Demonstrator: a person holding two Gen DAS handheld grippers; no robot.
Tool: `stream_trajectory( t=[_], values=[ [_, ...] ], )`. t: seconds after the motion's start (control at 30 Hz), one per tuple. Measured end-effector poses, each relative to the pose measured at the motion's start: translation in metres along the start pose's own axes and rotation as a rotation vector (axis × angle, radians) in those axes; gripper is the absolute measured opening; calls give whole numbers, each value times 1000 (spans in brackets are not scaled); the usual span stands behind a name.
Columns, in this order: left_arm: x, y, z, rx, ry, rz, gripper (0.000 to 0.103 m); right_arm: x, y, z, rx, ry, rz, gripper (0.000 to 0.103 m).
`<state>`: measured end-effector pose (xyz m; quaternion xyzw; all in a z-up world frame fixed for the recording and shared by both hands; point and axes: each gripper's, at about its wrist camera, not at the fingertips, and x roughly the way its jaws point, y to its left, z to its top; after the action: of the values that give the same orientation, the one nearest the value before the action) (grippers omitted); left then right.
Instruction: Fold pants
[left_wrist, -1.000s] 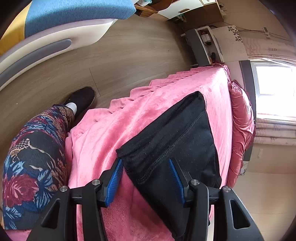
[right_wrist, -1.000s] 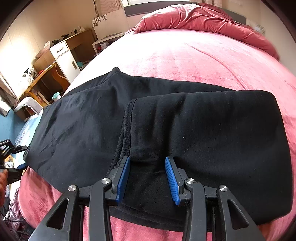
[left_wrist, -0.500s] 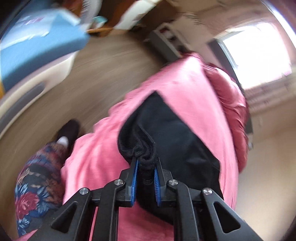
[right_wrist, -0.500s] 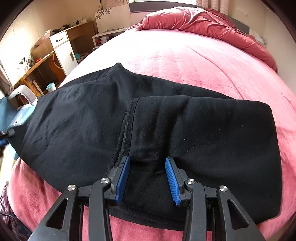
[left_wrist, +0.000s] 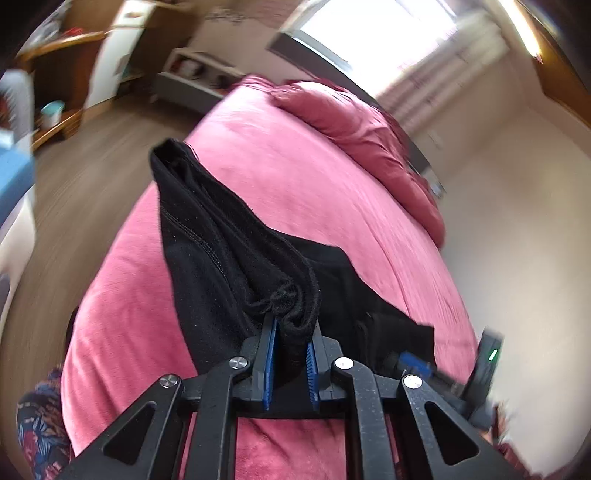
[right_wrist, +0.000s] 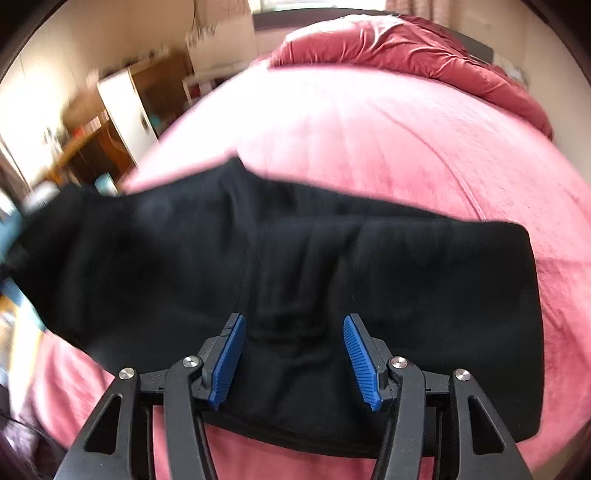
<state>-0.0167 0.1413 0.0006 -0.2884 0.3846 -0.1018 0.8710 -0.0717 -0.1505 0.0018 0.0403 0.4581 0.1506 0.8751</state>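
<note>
Black pants (right_wrist: 332, 258) lie partly folded across a pink bed (right_wrist: 369, 129). My left gripper (left_wrist: 291, 338) is shut on a bunched end of the pants (left_wrist: 229, 251) and holds it lifted above the bed. My right gripper (right_wrist: 295, 339) is open, its blue pads (right_wrist: 229, 354) spread over the near edge of the folded part, not pinching it. The right gripper also shows at the right edge of the left wrist view (left_wrist: 413, 363). The left end of the pants is blurred in the right wrist view.
A rumpled red duvet (right_wrist: 406, 48) lies at the head of the bed under a window (left_wrist: 369, 40). A wooden desk and white cabinet (right_wrist: 125, 110) stand left of the bed on a wood floor (left_wrist: 74, 192). The person's patterned leg (left_wrist: 40, 424) is at the bed's near left corner.
My left gripper closed on the pants' end and has lifted and swung it toward the right gripper. My right gripper has opened wider over the folded part.
</note>
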Motion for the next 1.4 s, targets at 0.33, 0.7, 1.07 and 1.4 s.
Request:
stream_trajectory(
  t=[0.33, 0.7, 1.07, 1.4],
  values=[
    [12, -46, -15, 222, 66, -24, 14, 1, 59, 47, 10, 120, 621, 65],
    [25, -84, -35, 402, 135, -65, 14, 49, 129, 70, -175, 318, 627, 20],
    [-21, -6, 0, 56, 81, -320, 28, 23, 78, 82, 29, 226, 687, 14],
    [19, 21, -5, -92, 164, -183, 30, -42, 44, 73, 75, 97, 716, 14]
  ],
)
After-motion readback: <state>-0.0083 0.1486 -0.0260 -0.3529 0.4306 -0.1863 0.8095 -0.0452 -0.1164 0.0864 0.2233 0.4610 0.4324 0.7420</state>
